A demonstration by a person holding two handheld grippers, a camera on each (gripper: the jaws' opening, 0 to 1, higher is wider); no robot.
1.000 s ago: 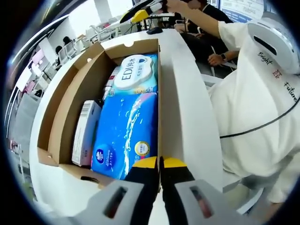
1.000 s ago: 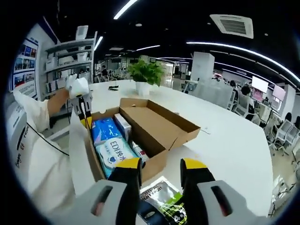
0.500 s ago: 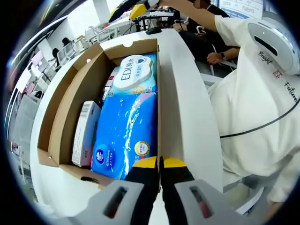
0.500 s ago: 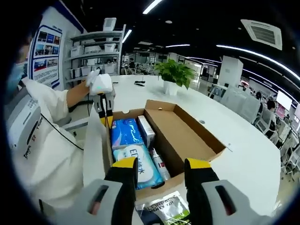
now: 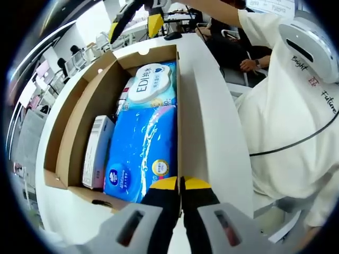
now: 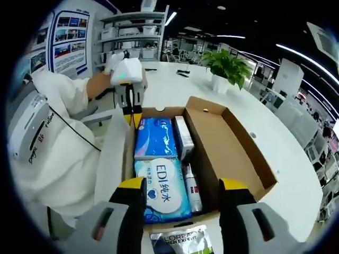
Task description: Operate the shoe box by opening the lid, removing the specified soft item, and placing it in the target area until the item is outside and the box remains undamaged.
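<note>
Shoe box [image 5: 79, 114] contents, left gripper view: I see the lid already folded back, and I judge the blue tissue pack [image 5: 143, 151] soft, light and slippery in its film, best pinched across a short end; it lies just ahead of my left gripper [image 5: 180, 185], whose jaws are closed together on the box's near wall. Right gripper view: my right gripper [image 6: 183, 186] hangs wide open and empty above the EDI wipes pack [image 6: 161, 196], the tissue pack beyond it
</note>
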